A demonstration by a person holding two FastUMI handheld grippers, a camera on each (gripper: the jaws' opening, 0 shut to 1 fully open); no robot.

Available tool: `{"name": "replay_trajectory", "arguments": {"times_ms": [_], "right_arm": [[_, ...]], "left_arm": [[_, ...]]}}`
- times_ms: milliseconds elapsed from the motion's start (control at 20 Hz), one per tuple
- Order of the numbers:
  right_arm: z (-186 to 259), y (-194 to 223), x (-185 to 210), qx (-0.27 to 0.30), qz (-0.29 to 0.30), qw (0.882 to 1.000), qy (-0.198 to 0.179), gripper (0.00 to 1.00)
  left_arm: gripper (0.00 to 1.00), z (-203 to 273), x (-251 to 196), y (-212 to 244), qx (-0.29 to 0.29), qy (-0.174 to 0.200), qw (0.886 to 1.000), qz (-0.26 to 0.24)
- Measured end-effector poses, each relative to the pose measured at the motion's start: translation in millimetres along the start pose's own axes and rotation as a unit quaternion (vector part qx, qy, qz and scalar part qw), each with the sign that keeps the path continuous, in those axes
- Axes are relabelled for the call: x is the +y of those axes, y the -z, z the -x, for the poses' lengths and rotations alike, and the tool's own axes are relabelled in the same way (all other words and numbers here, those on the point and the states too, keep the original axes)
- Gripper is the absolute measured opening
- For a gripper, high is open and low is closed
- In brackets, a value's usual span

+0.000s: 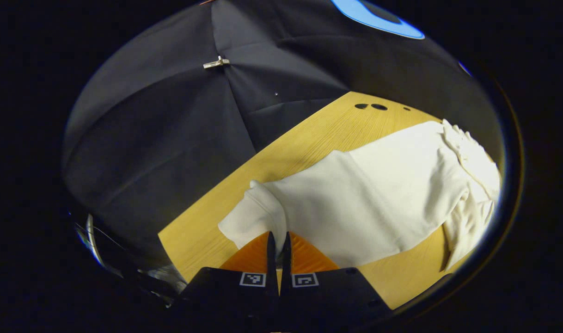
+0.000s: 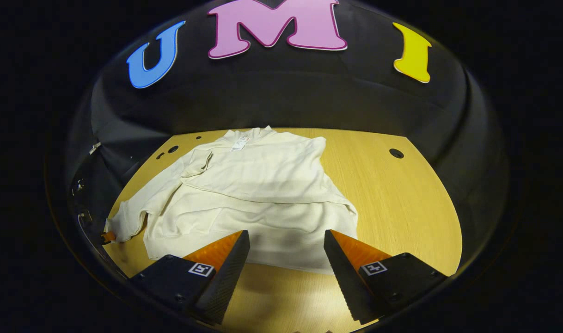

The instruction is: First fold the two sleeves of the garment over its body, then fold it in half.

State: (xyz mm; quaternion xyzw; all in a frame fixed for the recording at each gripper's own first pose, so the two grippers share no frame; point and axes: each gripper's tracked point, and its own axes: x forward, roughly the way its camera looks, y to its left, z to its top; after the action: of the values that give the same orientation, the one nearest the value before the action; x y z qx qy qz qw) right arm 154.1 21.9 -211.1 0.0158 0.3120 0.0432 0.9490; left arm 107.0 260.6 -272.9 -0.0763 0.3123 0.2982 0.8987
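Pinching the sleeve cuff near the tabletop's left edge, the left gripper is nearly closed; the right gripper hovers wide above the cream garment's near hem.

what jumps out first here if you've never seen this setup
A cream long-sleeved garment lies spread on the light wooden table, one sleeve already folded across its body. The left gripper is closed at the cuff of the other sleeve, at the table's near edge. The right gripper hangs open over the garment's near hem.
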Motion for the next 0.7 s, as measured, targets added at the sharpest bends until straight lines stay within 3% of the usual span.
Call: {"name": "replay_trajectory", "arguments": {"times_ms": [400,700], "right_arm": [[1,-3,-43,-0.010,-0.026,0.999,0.024,0.99],[4,5,-86,-0.015,-0.069,0.996,0.050,0.99]], "left_arm": [[0.06,18,-33,-59,-0.050,0.019,0.998,0.023],[0.06,41,-112,-139,-0.107,0.070,0.992,-0.005]]}}
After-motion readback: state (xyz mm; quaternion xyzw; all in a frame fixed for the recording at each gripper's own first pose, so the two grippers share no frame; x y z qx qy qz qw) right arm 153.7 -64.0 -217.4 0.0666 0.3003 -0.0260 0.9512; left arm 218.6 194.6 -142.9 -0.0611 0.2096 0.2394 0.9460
